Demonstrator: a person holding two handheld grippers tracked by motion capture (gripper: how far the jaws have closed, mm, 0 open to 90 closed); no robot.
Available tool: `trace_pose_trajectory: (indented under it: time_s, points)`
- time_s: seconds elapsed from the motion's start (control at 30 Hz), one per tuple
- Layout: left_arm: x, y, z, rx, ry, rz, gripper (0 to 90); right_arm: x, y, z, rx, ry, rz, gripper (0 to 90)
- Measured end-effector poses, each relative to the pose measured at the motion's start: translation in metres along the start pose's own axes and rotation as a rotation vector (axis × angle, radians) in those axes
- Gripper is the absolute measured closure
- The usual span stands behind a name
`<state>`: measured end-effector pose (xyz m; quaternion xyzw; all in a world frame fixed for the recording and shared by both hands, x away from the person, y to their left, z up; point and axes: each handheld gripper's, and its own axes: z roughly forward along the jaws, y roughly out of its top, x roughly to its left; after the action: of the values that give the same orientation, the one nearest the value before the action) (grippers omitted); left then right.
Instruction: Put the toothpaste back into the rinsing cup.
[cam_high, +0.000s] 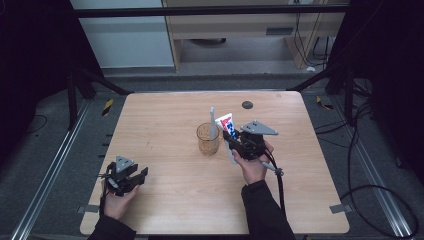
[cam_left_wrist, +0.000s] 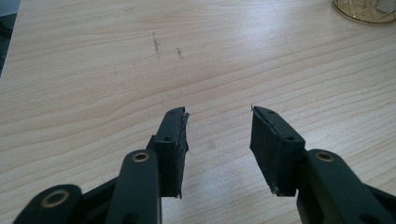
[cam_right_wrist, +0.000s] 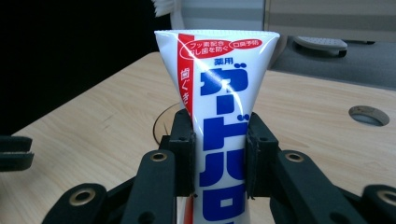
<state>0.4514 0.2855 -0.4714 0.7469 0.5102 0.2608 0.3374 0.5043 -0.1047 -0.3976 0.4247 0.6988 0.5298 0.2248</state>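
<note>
A white toothpaste tube (cam_high: 227, 122) with red and blue print stands nearly upright in my right gripper (cam_high: 231, 137), just right of a clear amber glass cup (cam_high: 208, 138). In the right gripper view the two pads of the right gripper (cam_right_wrist: 219, 126) press on the sides of the tube (cam_right_wrist: 219, 60), whose flat crimped end points up. A white toothbrush (cam_high: 212, 120) stands in the cup. My left gripper (cam_high: 141, 175) rests low at the table's front left. Its jaws (cam_left_wrist: 219, 114) stand apart over bare wood with nothing between them.
The light wooden table (cam_high: 165, 120) has a round cable hole (cam_high: 247, 105) near its far edge, right of centre. The cup's base (cam_left_wrist: 366, 11) is at the top right of the left gripper view. Dark floor, rails and cables surround the table.
</note>
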Motion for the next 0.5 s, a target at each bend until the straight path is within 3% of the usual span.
trace_pose_trajectory:
  time_s: [0.5]
  points:
    - [0.001, 0.0, 0.0, 0.001, -0.002, -0.005, 55.1, -0.011, 0.01, 0.009, -0.066, -0.055, 0.007, 69.5]
